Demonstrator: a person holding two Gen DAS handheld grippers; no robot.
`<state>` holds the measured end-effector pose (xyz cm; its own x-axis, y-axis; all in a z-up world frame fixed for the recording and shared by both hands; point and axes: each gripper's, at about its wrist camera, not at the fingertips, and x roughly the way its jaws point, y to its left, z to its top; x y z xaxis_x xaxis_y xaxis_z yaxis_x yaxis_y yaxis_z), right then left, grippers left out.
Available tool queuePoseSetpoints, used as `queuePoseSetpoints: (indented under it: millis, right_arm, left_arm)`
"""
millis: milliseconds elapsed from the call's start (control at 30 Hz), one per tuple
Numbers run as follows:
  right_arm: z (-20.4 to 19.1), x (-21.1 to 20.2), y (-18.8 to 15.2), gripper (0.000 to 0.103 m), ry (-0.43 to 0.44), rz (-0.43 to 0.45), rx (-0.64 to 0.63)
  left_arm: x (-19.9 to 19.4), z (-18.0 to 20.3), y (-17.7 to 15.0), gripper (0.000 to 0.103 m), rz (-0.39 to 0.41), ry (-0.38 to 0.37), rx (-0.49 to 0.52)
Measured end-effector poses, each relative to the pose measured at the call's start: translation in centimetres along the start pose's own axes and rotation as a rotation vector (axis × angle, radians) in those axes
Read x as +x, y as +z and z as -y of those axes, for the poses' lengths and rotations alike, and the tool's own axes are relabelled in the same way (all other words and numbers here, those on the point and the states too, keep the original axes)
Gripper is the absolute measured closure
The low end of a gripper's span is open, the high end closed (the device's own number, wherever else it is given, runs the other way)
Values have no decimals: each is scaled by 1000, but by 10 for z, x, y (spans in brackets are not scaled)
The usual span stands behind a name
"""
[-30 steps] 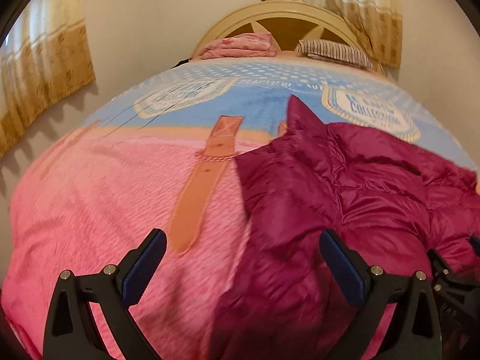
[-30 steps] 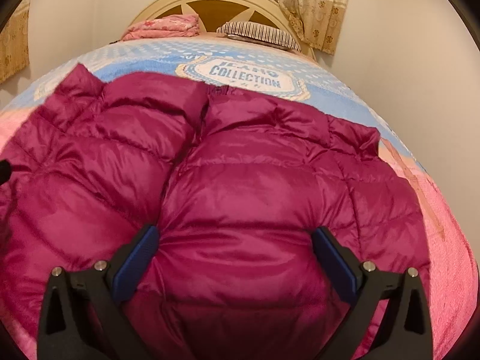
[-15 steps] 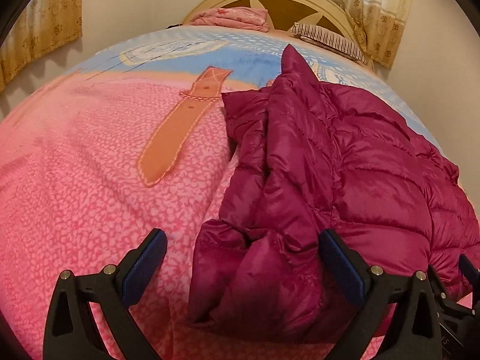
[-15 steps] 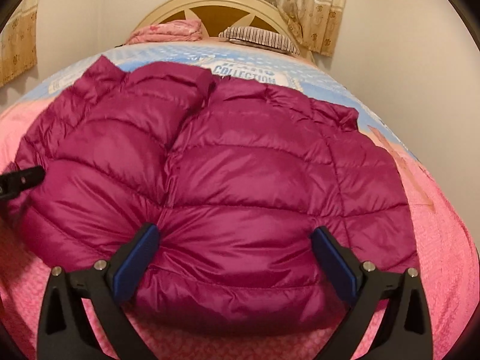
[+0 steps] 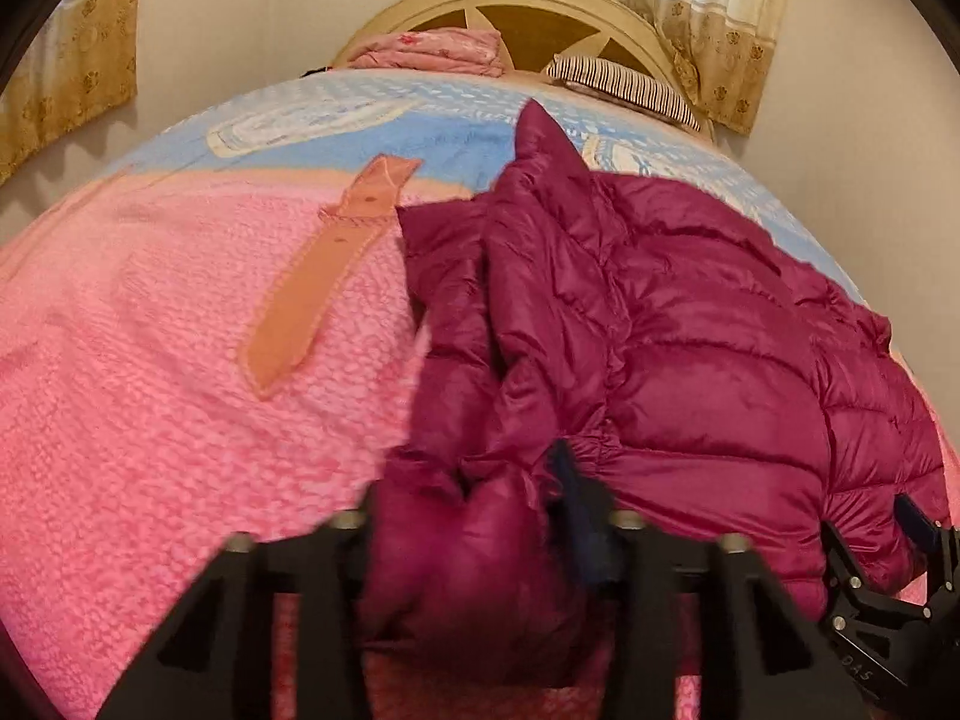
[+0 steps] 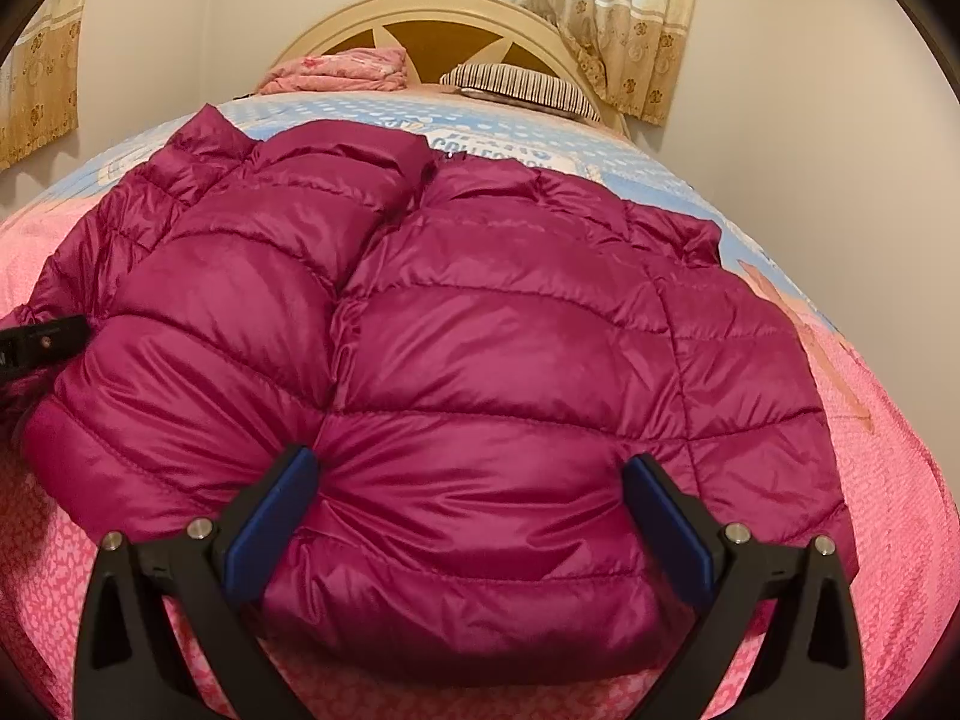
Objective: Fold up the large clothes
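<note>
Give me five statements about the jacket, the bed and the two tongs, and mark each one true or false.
1. The puffer jacket is magenta. True.
2. The right tongs are clamped shut on a sleeve. False: they stand wide open over the jacket's hem.
3. A bunched part of the jacket sits between the closing left tongs. True.
4. A striped pillow lies by the headboard. True.
5. The jacket hangs from a hanger. False: it lies on the pink and blue bedspread.
</note>
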<state>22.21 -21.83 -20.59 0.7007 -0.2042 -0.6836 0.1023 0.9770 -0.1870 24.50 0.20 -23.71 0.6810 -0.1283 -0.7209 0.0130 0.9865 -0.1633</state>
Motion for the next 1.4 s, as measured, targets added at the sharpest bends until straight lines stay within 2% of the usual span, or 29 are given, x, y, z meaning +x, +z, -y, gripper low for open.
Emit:
queuePoseSetpoints:
  millis: [33, 133, 400, 600, 667, 733, 800, 900, 1000, 1100, 1200, 1400]
  right_arm:
    - [-1, 0, 1, 0, -5, -5, -3]
    - [-4, -1, 4, 1, -30, -24, -16]
    - [-17, -9, 3, 0, -48, -44, -37]
    - [-69, -24, 4, 0, 42, -18, -111]
    - [-83, -28, 8, 0, 99, -21, -135]
    - [-78, -35, 13, 0, 172, -47, -131]
    - [-61, -46, 16, 0, 221, -48, -124]
    - [-17, -63, 16, 0, 203, -9, -78]
    - [37, -67, 13, 0, 122, 6, -13]
    - [92, -56, 4, 0, 24, -19, 53]
    - [145, -45, -9, 0, -42, -52, 160]
    - [199, -38, -35, 0, -114, -93, 298]
  left_arm:
    - [-6, -2, 2, 83, 8, -15, -7]
    - [-22, -6, 4, 92, 35, -52, -7]
    - [-75, -15, 7, 96, 128, -108, 9]
    - [-115, -37, 24, 97, 203, -50, 9]
    - [-122, -40, 32, 97, 215, -31, 24]
    - [-132, -34, 43, 97, 236, -14, 54]
    - [-140, -18, 49, 97, 255, -6, 106]
    - [-150, 17, 55, 97, 303, -5, 207]
    - [-157, 65, 56, 97, 344, -28, 315]
    - [-156, 104, 55, 97, 353, -69, 410]
    - [-147, 156, 39, 97, 361, -84, 537]
    - [-97, 231, -15, 97, 314, -91, 759]
